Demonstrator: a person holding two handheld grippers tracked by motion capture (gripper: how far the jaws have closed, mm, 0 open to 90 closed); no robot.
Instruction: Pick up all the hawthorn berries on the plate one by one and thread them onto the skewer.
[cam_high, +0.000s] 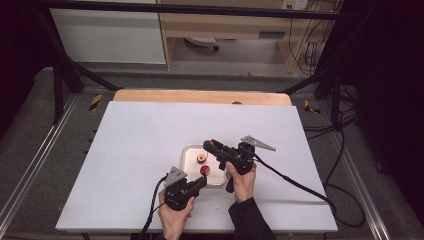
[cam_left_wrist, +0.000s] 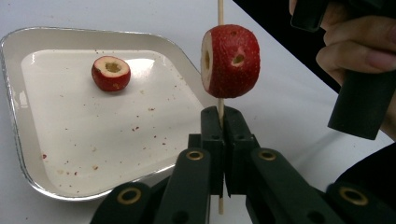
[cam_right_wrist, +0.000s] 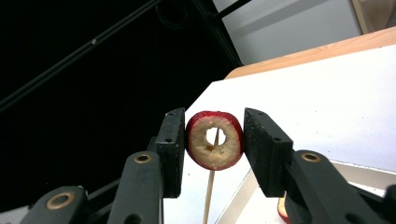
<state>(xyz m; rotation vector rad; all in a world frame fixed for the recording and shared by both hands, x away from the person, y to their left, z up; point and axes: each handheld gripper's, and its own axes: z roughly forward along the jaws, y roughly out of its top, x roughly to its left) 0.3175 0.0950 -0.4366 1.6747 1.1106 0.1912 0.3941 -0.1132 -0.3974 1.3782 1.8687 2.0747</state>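
My left gripper (cam_left_wrist: 223, 116) (cam_high: 202, 181) is shut on a thin wooden skewer (cam_left_wrist: 220, 11) that stands upright. A cored red fruit piece (cam_left_wrist: 229, 60) (cam_high: 205, 170) sits threaded on the skewer just above the jaws. My right gripper (cam_right_wrist: 215, 135) (cam_high: 209, 145) is higher up and shut on a red fruit ring (cam_right_wrist: 201, 144) with a pale cut face. The skewer (cam_right_wrist: 208, 196) rises from below, and its tip shows through the ring's hole. Another cored fruit piece (cam_left_wrist: 111, 73) (cam_high: 201, 158) lies on the foil tray (cam_left_wrist: 14, 121) (cam_high: 190, 150).
The tray sits mid-table on a white board (cam_high: 140, 150) and holds red crumbs. The person's right hand (cam_left_wrist: 355, 46) and the gripper's black handle are close to the right of the skewer. A wooden strip (cam_high: 200, 96) edges the far side, with dark frame bars beyond.
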